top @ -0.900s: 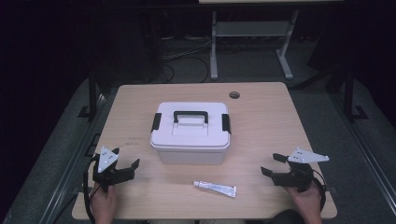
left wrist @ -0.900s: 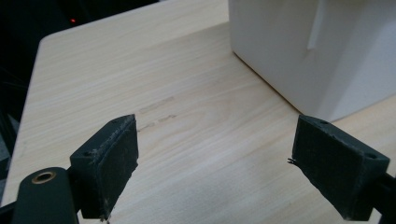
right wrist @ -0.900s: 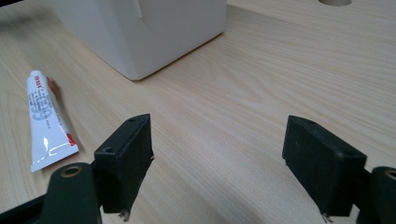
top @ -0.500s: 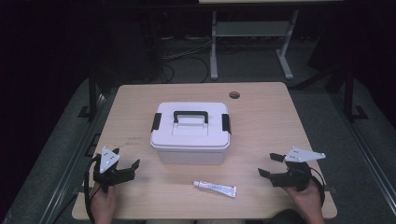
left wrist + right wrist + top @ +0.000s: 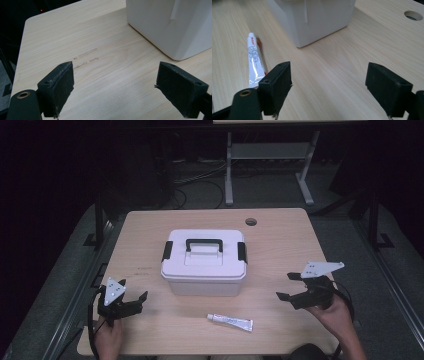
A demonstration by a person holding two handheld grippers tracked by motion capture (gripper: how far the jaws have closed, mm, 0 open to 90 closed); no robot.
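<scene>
High view. A white plastic storage box [image 5: 204, 265] sits at the centre of the light wooden table [image 5: 280, 245]; it is rectangular with rounded corners, closed by a flat lid that carries a black folding handle [image 5: 204, 243] and a black latch [image 5: 167, 251] at each short end. From the box, a small white tube [image 5: 230, 321] with printed lettering lies flat at about 5 o'clock, just clear of the front wall, and a round cable hole [image 5: 251, 221] lies at about 1 o'clock. The left gripper [image 5: 134, 301] hangs at 8 o'clock from the box, the right gripper [image 5: 287, 286] at 4 o'clock, each well apart from it. Both point towards the box. In each gripper view the black jaws stand wide apart with bare tabletop between them.
</scene>
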